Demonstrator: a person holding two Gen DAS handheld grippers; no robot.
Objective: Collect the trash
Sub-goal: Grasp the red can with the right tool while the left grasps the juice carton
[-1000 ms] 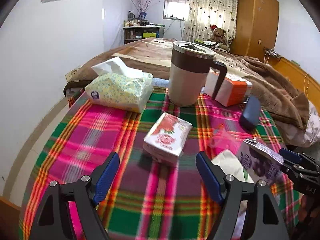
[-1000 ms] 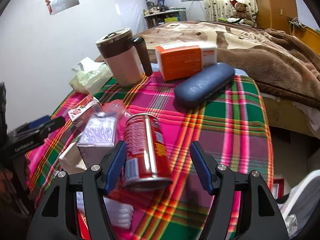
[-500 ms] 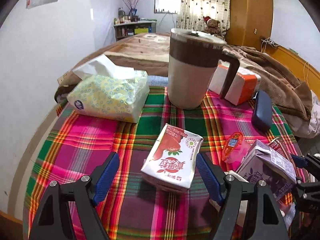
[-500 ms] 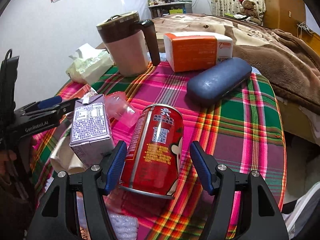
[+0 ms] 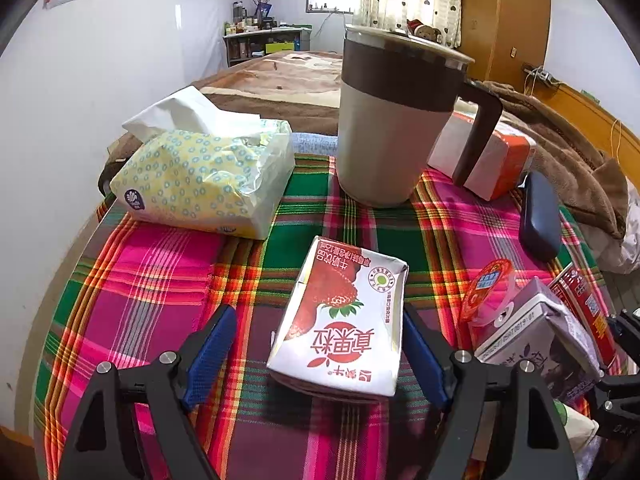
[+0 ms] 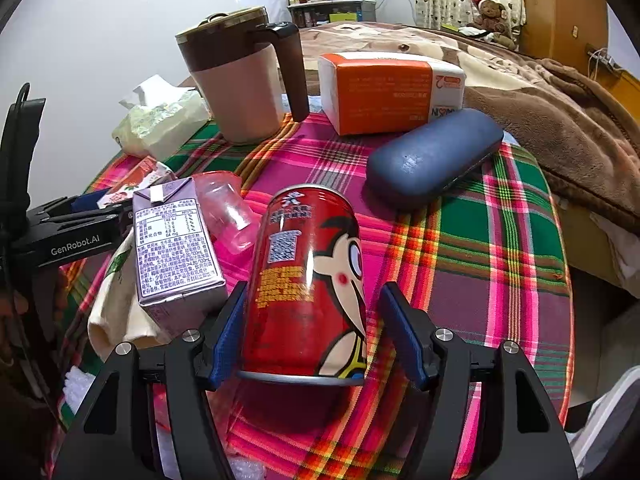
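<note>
Your trash, placed relative to the brown-banded mug (image 5: pixel 394 120): strawberry milk carton (image 5: pixel 344 316) lying flat in front of it; purple drink carton (image 6: pixel 172 248) to that carton's right; red can (image 6: pixel 308 292) on its side, nearest you.

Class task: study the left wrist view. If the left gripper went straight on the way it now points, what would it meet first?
Most likely the strawberry milk carton, lying on the plaid cloth between the open fingers of the left gripper. Neither pad looks pressed on it, though depth is hard to judge.
</note>
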